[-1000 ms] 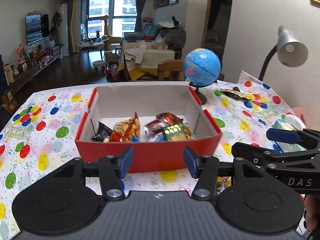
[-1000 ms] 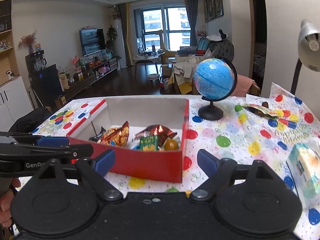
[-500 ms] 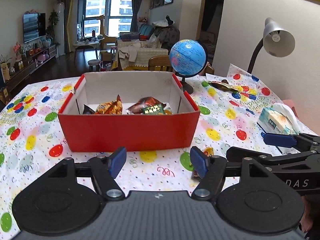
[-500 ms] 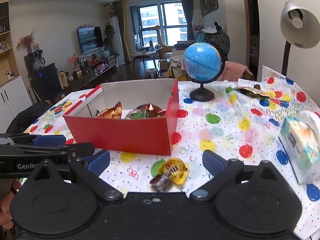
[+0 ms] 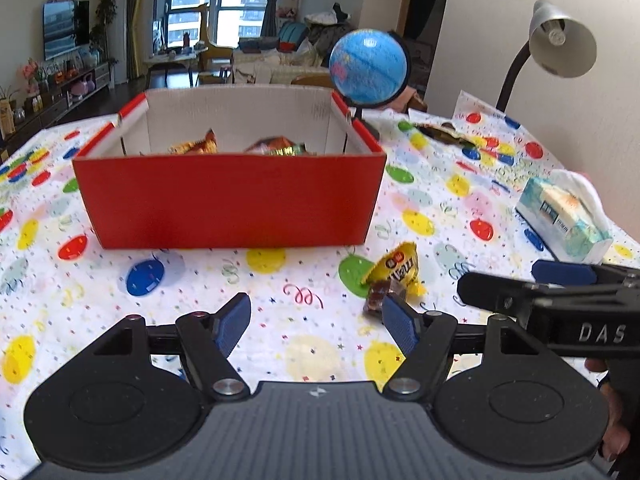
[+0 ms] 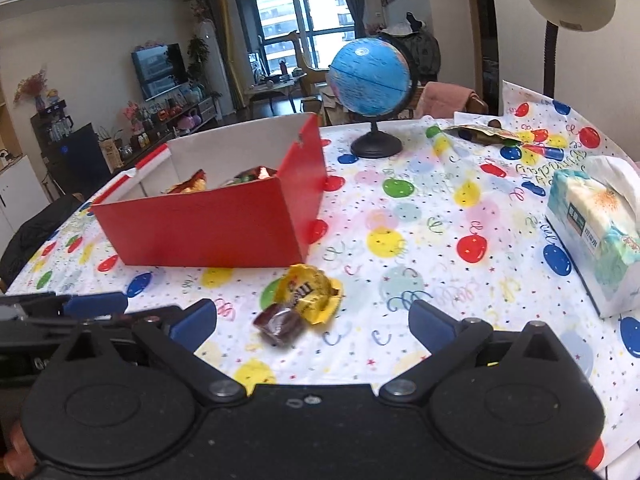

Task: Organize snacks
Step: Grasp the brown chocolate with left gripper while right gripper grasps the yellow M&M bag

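A red box (image 5: 228, 196) (image 6: 224, 220) with several snack packets inside stands on the balloon-print tablecloth. A yellow candy packet (image 5: 396, 270) (image 6: 310, 290) and a small brown wrapped candy (image 5: 378, 300) (image 6: 280, 324) lie on the cloth in front of the box's right corner. My left gripper (image 5: 316, 326) is open and empty, just left of and behind the candies. My right gripper (image 6: 312, 322) is open and empty, with both candies lying between and just ahead of its fingertips.
A blue globe (image 6: 370, 76) stands behind the box. A tissue pack (image 6: 596, 232) (image 5: 564, 212) lies at the right. A desk lamp (image 5: 560, 40) stands at the far right. Another snack wrapper (image 6: 484, 132) lies at the back of the table.
Both grippers have pulled back from the box and lowered toward the table. The yellow packet and brown candy have come into view between the right gripper's fingers.
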`<state>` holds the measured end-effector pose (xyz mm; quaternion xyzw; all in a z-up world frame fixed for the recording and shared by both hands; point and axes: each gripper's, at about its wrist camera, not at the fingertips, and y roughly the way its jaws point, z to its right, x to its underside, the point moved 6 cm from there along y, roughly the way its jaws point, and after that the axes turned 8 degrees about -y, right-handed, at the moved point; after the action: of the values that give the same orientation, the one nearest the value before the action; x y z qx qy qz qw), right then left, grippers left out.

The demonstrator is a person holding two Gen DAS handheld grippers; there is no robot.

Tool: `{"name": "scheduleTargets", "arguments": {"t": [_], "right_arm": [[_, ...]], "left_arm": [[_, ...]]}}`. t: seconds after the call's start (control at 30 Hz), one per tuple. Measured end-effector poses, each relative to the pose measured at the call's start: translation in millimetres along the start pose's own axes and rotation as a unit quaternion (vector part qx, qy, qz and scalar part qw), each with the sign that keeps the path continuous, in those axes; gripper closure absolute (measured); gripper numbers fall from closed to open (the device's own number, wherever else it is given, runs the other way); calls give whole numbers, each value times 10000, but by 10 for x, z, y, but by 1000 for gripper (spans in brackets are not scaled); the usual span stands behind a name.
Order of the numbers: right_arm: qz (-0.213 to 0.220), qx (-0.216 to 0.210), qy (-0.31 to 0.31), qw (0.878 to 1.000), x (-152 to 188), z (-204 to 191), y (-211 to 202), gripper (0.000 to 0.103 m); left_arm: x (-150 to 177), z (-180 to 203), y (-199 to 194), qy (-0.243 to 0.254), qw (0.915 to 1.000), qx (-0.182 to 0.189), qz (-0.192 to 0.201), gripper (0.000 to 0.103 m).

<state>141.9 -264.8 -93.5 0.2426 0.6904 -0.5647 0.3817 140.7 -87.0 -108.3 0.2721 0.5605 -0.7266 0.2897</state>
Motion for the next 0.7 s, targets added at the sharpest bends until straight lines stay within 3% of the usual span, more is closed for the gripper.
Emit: {"name": "scheduleTargets", "arguments": {"t": [0.3,0.7], "right_arm": [[-73,26,236,9997,18,232,216,3],[-205,-492,354,9979,-133,262,542,14]], "left_arm": [[71,114,355,-64,9994,6,-330,31],[121,384,676,91,9981,287,-529,31]]}}
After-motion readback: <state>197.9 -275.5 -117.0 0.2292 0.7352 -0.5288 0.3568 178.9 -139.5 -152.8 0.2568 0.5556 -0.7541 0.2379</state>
